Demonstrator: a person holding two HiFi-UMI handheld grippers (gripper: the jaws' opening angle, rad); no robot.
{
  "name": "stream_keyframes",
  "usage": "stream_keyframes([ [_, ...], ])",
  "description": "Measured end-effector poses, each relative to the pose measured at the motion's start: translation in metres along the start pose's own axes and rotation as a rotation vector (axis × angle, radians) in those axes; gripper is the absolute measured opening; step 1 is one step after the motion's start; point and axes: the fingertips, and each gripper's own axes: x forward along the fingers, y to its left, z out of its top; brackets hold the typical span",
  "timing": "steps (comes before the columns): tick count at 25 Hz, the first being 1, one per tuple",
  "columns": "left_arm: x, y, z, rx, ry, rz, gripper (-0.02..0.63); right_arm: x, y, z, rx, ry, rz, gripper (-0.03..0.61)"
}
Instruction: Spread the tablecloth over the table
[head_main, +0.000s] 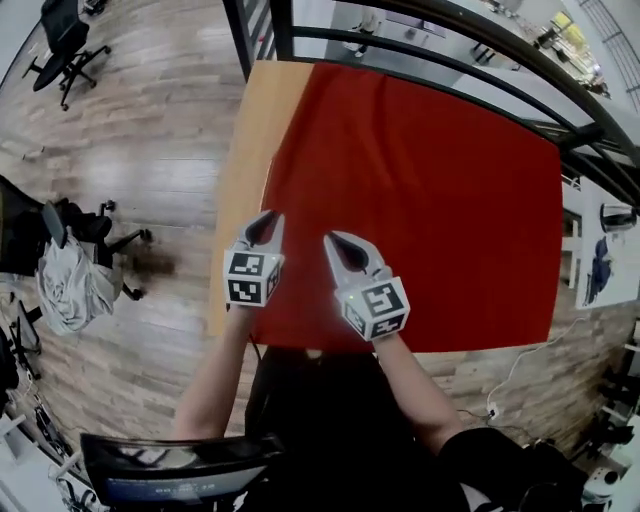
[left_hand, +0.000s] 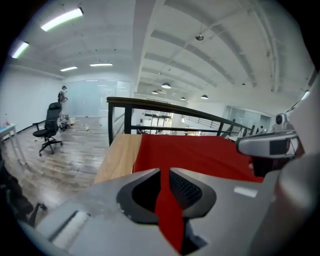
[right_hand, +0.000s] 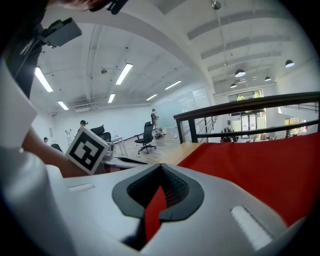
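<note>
right gripper (right_hand: 160, 165) clamps the tablecloth (head_main: 420, 190) hem; left gripper (left_hand: 164, 170) gapes slightly, cloth slack between. best regrip, then draw it over the tabletop (head_main: 243, 150)'s bare left edge.

The pale grey plastic left hand-held gripper (head_main: 262, 228) and matching right hand-held gripper (head_main: 346, 252) have dark ribbed pads (left_hand: 187, 187). Each carries a white cube (head_main: 250, 278) printed with black square markers. The person wears a black top (head_main: 320, 420).

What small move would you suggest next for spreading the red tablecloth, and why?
Probably close the left gripper on the near edge of the red fabric tablecloth and draw it sideways over the bare left strip of the light wooden table. Its jaws stand slightly apart around the cloth, while the right gripper is shut on it.
</note>
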Motion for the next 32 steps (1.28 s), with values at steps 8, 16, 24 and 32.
stream_keyframes([
  [8,0.157,0.050,0.035,0.098,0.065,-0.151,0.176,0.037,-0.045,0.018,0.002,0.000,-0.198,0.010],
  [16,0.273,0.078,0.064,0.249,0.096,-0.091,0.245,0.057,-0.096,0.001,0.039,-0.017,-0.249,0.011],
  [24,0.320,0.103,0.095,0.218,0.184,-0.063,0.172,0.092,-0.191,-0.002,0.104,-0.010,-0.233,0.011],
  [32,0.342,0.071,0.105,0.048,0.254,-0.109,0.008,0.062,-0.224,0.008,0.120,-0.067,-0.228,0.011],
])
